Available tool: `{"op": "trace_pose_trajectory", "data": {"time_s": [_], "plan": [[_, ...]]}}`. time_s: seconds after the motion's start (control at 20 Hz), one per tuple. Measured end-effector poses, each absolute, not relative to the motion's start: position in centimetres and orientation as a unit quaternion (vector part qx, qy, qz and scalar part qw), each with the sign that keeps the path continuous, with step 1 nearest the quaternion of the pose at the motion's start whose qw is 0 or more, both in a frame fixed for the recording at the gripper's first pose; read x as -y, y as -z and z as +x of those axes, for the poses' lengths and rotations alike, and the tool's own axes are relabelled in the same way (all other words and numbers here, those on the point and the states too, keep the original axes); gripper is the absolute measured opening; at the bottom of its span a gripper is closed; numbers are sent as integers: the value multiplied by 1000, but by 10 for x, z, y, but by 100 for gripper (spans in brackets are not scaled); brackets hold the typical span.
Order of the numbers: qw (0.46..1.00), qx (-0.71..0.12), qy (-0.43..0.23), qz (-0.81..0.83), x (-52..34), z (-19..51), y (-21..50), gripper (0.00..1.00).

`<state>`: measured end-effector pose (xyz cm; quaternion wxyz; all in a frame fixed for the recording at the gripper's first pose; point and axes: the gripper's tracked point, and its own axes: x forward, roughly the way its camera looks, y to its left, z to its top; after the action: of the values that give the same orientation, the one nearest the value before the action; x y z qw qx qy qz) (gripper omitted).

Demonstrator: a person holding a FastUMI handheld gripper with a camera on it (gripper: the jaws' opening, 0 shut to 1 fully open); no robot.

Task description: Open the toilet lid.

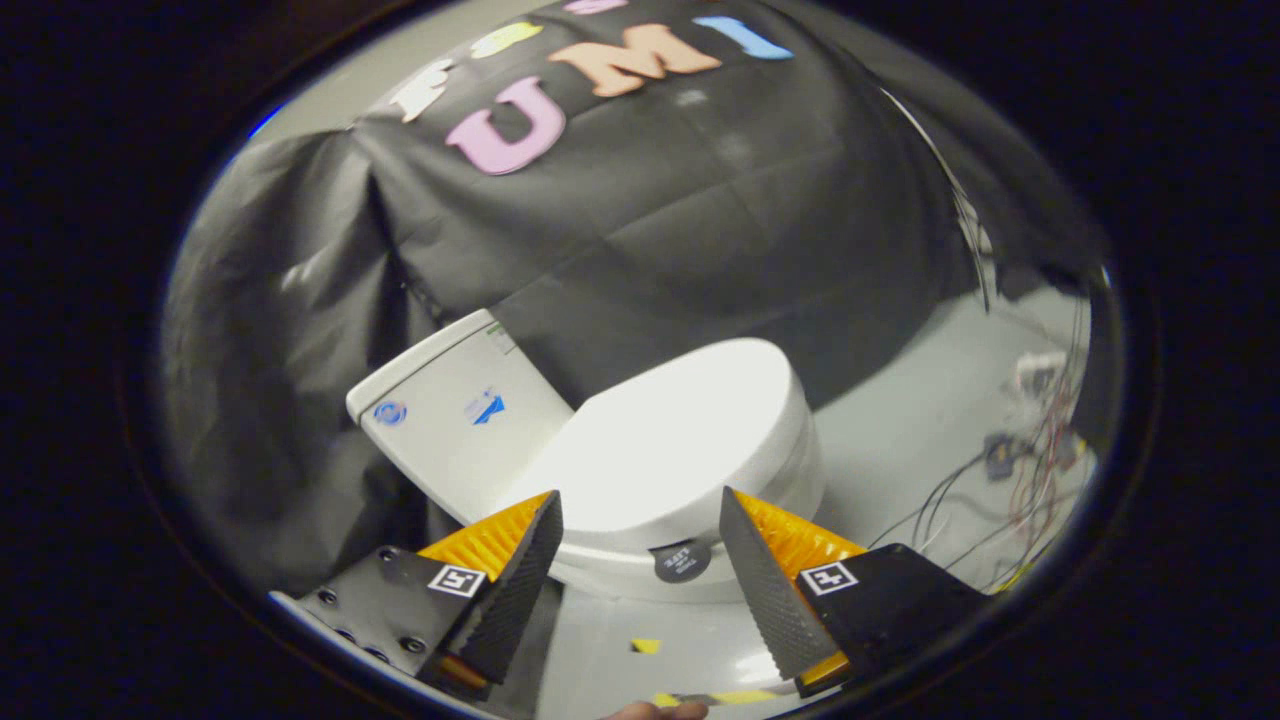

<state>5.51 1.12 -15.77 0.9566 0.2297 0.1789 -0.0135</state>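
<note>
Approach step: the gripper point(640, 520) hovered with fingers apart, holding nothing. The toilet lid point(665, 445) lay closed, just ahead of and between the fingers, the tank point(450, 415) beyond the left one. Next move likely called for reaching the lid's front edge to lift it.

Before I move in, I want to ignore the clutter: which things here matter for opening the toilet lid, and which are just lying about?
For the job:
- toilet lid, down, just ahead of the fingers
- round tab at the lid's front edge
- gripper, open, holding nothing

Lying about:
- toilet tank behind the lid
- cables on the floor beside the toilet
- yellow tape bits on the floor
</note>
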Motion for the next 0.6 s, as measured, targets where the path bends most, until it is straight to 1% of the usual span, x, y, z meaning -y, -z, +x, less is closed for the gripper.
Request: {"op": "trace_pose_trajectory", "data": {"time_s": [0.1, 0.25, 0.3, 0.4, 0.6], "plan": [[947, -199, 21, 253, -10, 56, 179, 97], [931, -192, 42, 309, -2, 59, 189, 97], [922, -202, 50, 326, -1, 59, 200, 97], [901, -224, 61, 367, -5, 60, 216, 86], [867, -212, 51, 449, -18, 78, 221, 63]]}}
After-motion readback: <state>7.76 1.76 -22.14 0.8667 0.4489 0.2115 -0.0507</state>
